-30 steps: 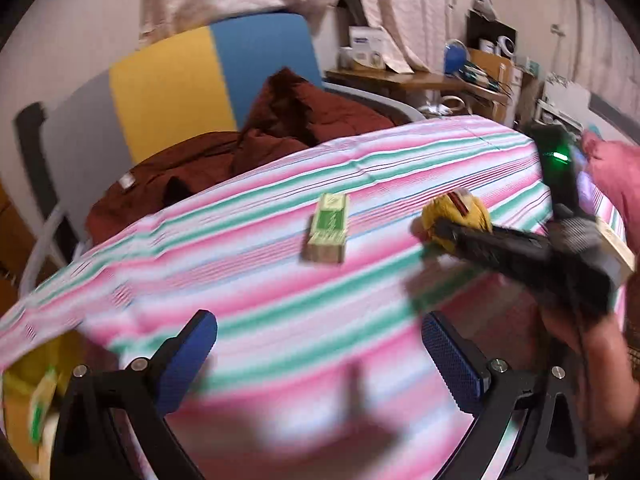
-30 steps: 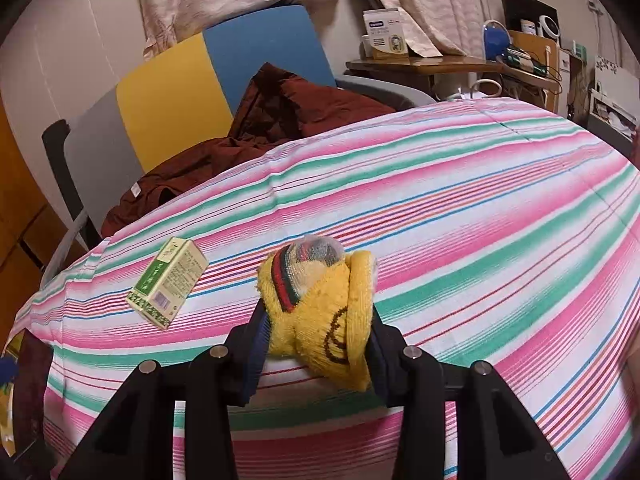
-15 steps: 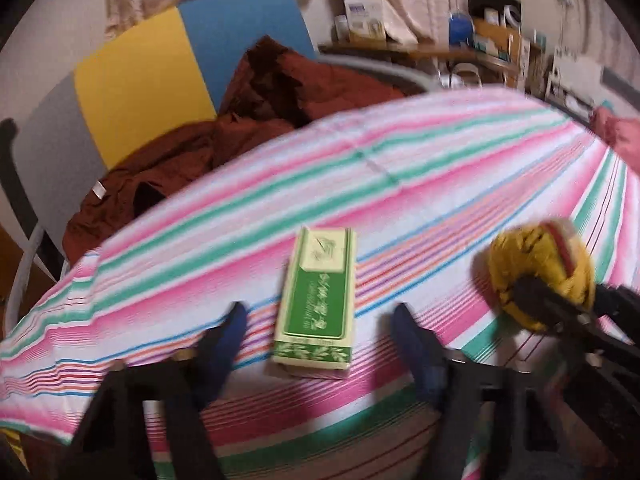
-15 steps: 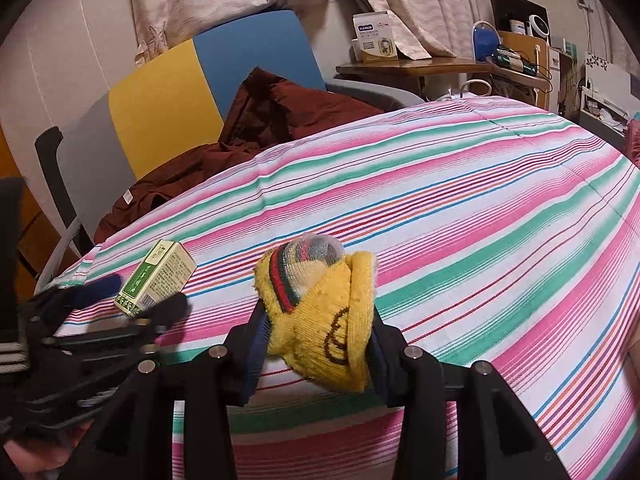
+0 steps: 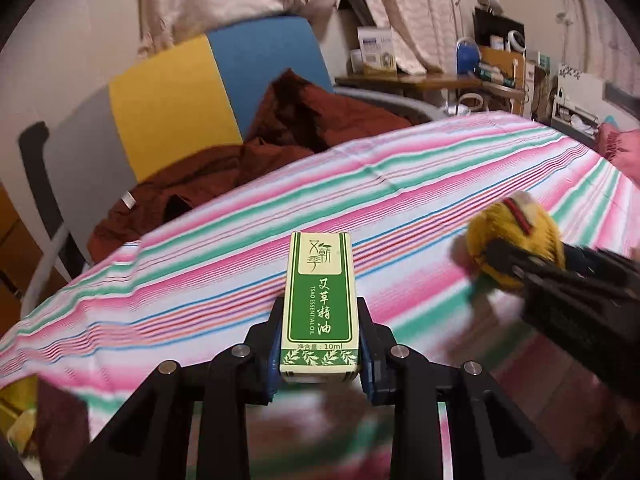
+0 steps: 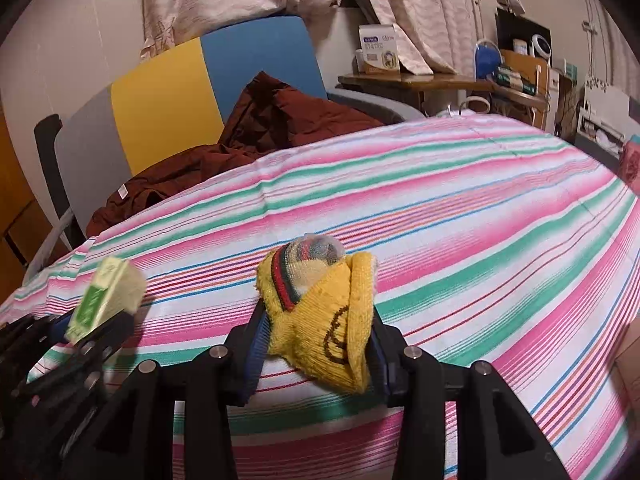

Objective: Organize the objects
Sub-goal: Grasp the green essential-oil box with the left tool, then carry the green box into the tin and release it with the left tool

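My left gripper [image 5: 320, 344] is shut on a green and cream essential oil box [image 5: 320, 304], held lengthwise between the blue pads just above the striped cloth. The box also shows blurred at the left of the right wrist view [image 6: 106, 300]. My right gripper [image 6: 316, 344] is shut on a rolled yellow sock [image 6: 324, 320] with a red and green cuff. That sock and gripper show at the right of the left wrist view [image 5: 516, 244].
The pink, green and white striped cloth [image 6: 460, 200] covers the table. Behind it stands a grey, yellow and blue chair [image 5: 192, 96] with a dark red garment [image 5: 288, 132] on it. A cluttered wooden desk [image 6: 440, 80] stands at the back right.
My left gripper moved forward to the green box, closed on it and now holds it. The right gripper kept hold of the yellow sock and hardly moved.
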Action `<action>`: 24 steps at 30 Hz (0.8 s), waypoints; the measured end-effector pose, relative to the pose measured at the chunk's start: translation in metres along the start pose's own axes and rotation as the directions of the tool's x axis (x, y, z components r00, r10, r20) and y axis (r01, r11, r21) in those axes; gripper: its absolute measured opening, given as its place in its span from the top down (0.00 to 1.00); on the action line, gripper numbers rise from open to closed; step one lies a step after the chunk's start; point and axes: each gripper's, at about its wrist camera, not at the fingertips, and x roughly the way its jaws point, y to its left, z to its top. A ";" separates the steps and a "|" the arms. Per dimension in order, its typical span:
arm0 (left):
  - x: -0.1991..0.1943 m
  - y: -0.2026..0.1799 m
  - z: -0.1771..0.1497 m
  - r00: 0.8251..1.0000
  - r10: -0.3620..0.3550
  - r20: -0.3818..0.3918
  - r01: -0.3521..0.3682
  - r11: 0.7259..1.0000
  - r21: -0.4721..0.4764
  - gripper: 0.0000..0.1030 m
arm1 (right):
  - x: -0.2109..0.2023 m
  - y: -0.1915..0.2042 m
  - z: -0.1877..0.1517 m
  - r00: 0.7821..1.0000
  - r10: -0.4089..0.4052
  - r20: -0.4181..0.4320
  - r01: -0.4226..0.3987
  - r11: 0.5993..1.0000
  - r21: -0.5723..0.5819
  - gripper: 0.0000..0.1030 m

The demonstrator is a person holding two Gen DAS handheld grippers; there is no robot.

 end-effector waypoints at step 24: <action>-0.161 0.056 -0.102 0.996 0.000 0.085 0.017 0.980 -0.196 0.70 | -0.023 0.046 -0.004 0.993 -0.005 0.120 0.032 0.974 -0.225 0.58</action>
